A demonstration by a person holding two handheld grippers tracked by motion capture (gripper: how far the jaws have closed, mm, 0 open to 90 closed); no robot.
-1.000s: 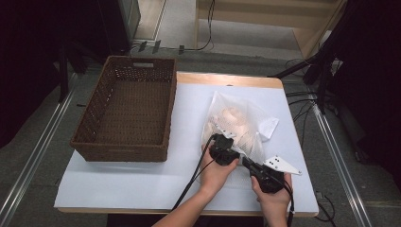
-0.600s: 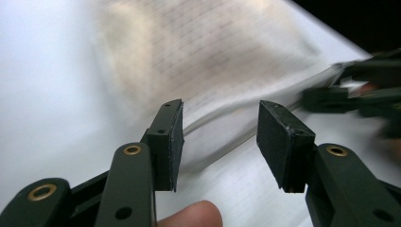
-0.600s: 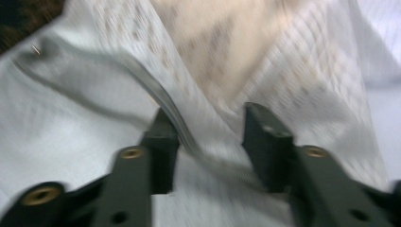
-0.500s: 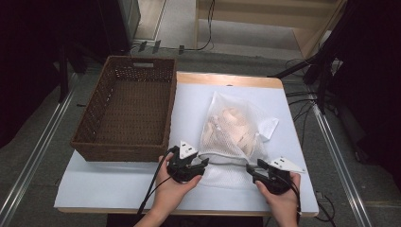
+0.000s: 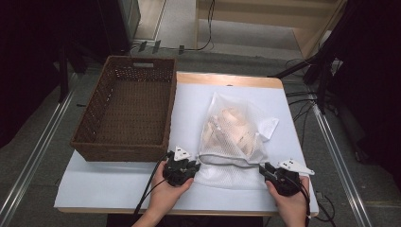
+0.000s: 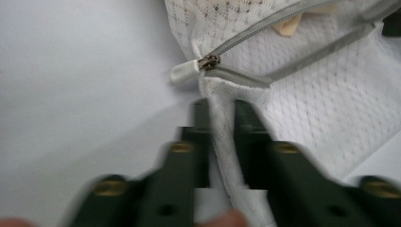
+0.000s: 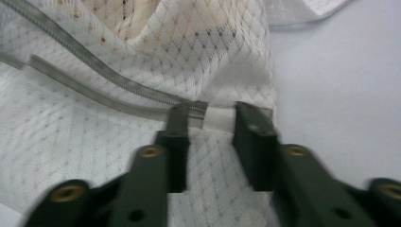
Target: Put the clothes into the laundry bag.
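**Mesh bag pinched at both near corners**

Lying right of centre on the white table [image 5: 118, 182], toward its near edge: white mesh bag [image 5: 234, 137], zipper [image 6: 265, 26] partly undone. Clamped on the bag's near-left corner, left gripper [image 6: 221, 109], jaws narrow around a fold of mesh. At the near-right corner, right gripper [image 7: 208, 118], jaws parted, straddling the hem. Along the table's left edge, brown wicker basket [image 5: 127, 113].

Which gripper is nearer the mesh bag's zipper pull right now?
Left. The left gripper pinches the bag's edge just below the zipper pull; the right gripper is at the mesh bag's opposite near corner.
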